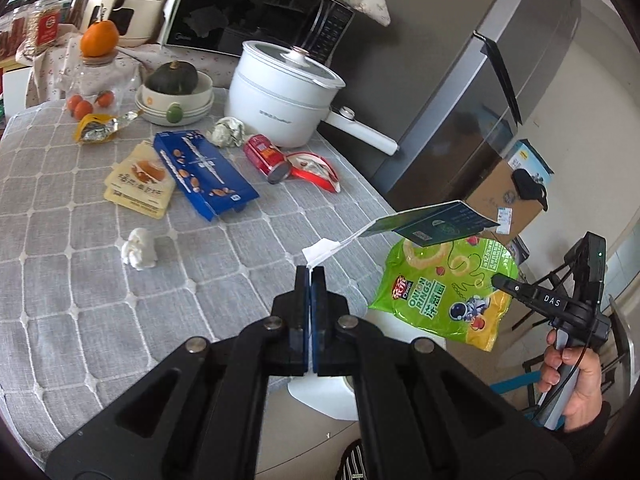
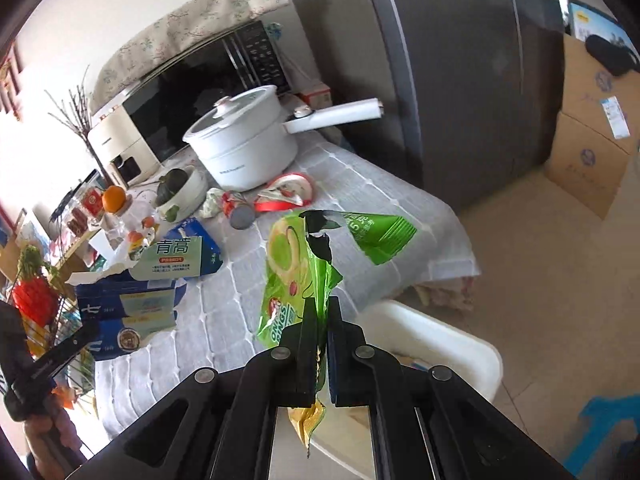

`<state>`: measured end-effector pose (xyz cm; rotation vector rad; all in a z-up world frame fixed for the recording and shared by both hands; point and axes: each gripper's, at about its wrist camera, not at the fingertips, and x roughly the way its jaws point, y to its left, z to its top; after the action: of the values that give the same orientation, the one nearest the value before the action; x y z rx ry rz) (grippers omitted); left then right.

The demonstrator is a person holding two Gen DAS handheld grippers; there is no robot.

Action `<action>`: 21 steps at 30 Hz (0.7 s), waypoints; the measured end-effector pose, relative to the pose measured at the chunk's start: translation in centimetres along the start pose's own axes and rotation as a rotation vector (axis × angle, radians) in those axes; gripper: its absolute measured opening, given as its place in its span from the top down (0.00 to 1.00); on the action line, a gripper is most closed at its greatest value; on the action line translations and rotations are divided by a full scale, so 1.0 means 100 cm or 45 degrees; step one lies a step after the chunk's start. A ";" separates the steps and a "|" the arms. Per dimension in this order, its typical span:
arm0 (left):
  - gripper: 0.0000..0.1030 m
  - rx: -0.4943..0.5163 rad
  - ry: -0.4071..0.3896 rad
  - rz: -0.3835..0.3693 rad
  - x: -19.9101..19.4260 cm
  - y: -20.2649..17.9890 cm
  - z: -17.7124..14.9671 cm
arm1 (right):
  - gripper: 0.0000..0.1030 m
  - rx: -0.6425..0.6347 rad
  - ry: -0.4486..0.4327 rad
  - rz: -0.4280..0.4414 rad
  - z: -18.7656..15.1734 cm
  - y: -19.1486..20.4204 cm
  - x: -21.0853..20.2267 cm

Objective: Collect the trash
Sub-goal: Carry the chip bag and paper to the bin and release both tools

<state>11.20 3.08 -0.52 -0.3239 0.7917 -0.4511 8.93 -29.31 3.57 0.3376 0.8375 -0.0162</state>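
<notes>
My left gripper point(image 1: 310, 269) is shut on the white flap of a flattened teal carton point(image 1: 436, 220), which hangs in the air past the table's edge. From the right wrist view the same carton point(image 2: 128, 304) shows blue and green at the left. My right gripper point(image 2: 320, 312) is shut on a green onion rings bag point(image 2: 296, 264), crumpled between its pads. That bag point(image 1: 444, 292) hangs just under the carton, with the right gripper point(image 1: 500, 281) and a hand behind it. A white bin point(image 2: 440, 344) stands on the floor below both grippers.
On the grey checked tablecloth point(image 1: 80, 280) lie a blue biscuit box point(image 1: 204, 172), yellow packets point(image 1: 136, 184), a red can point(image 1: 266, 154), a red wrapper point(image 1: 316, 168), a tissue wad point(image 1: 140, 248) and a foil wrapper point(image 1: 96, 128). A white pot point(image 1: 280, 92) and a grey fridge point(image 1: 460, 80) stand behind.
</notes>
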 end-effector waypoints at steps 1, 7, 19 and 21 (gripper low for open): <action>0.99 0.014 0.014 -0.008 0.003 -0.006 -0.003 | 0.96 -0.001 0.000 -0.021 -0.001 -0.008 -0.006; 0.99 0.104 0.101 -0.041 0.029 -0.046 -0.017 | 0.96 0.024 0.063 -0.117 -0.016 -0.059 -0.027; 0.99 0.286 0.266 -0.011 0.076 -0.104 -0.057 | 0.92 0.116 0.436 -0.103 -0.060 -0.118 0.029; 0.99 0.296 0.290 -0.009 0.082 -0.109 -0.063 | 0.87 0.124 0.477 -0.115 -0.063 -0.120 0.036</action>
<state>8.74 -11.09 -4.85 -0.0587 0.9495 -0.5881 5.01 -38.37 -6.46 0.4009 1.2259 -0.0797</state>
